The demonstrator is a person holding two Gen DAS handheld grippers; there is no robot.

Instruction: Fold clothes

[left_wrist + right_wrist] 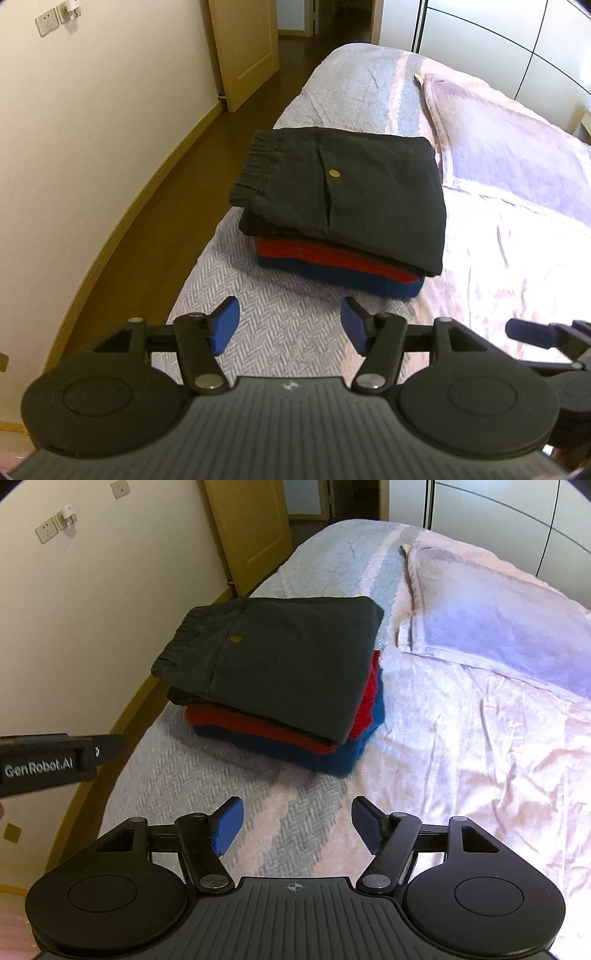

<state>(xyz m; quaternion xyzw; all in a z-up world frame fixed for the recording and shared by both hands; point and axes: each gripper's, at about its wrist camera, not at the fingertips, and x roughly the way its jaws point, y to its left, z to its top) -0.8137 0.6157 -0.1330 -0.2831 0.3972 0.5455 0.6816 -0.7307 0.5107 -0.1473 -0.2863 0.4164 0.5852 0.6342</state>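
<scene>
— Three folded garments, one stack [343,221], on the bed [280,332]. Read them off, top to bottom.

— Item one: dark trousers [354,188], elastic waistband toward the wall side, one brass button [334,172] on the pocket flap. Item two: red knit [332,260], only its edges showing. Item three: blue knit [354,282], lowest, lying on the grey herringbone cover. Edges roughly squared; the red and blue stick out a little past the trousers on the pillow side.

— Tools?

— Left tool [290,325]: blue pads spread wide, nothing between them, hanging above bare cover, near the stack but apart from it. Right tool [297,825]: likewise wide apart and empty, over the striped cover short of the pile. Neither touches any cloth.

— Anything unfolded in sight?

— None that I can find. One pillow [498,627] and a pale pink sheet [480,738], rumpled, which I take for bedding, not laundry. What lies behind the tools I cannot tell.

— Status, then?

— My judgement: folding and stacking done for these three; what remains, if anything, is loose clothing out of view or a tidying of the overhanging edges.
</scene>
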